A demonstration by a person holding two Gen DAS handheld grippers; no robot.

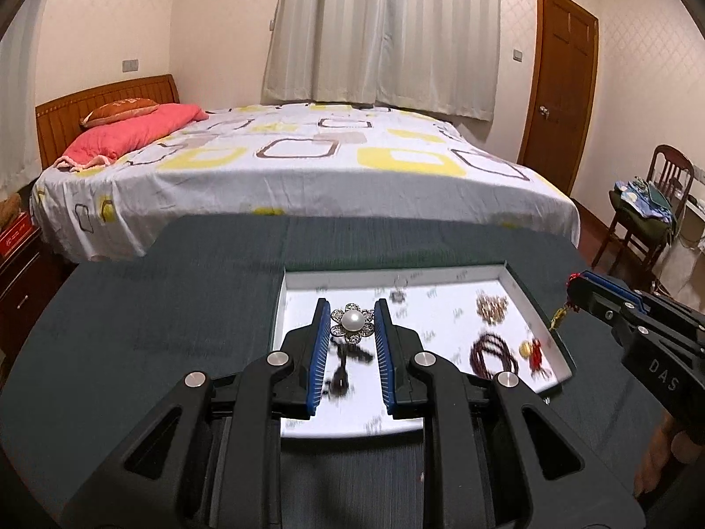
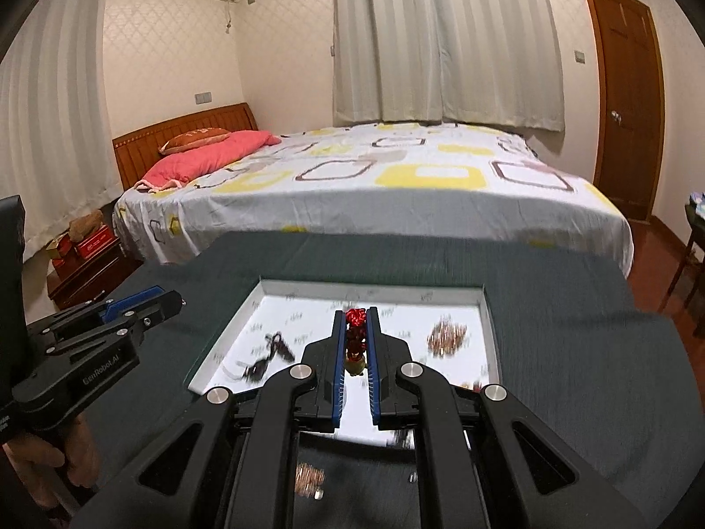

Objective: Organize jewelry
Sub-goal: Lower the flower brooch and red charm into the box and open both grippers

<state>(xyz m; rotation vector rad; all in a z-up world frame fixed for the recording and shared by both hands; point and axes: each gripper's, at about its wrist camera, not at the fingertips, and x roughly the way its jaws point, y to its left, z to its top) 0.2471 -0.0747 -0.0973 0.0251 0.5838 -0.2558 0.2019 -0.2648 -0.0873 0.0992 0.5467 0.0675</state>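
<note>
Pearl brooch [image 1: 354, 321] sits pinched in the left gripper [image 1: 352, 308] jaws above the tray [image 1: 524, 291]. Right gripper [image 2: 356, 315] jaws pinch a red charm [image 2: 355, 330].

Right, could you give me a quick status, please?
Left hand-held gripper shut on pearl flower brooch. Right hand-held gripper shut on red-and-gold ornament. Both above white tray; nothing in the way.

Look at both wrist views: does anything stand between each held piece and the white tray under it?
Nothing visible does. The left gripper holds the pearl flower brooch between its fingers above the white tray. The right gripper holds the red and gold ornament above the tray too. Below each is open air.
</note>
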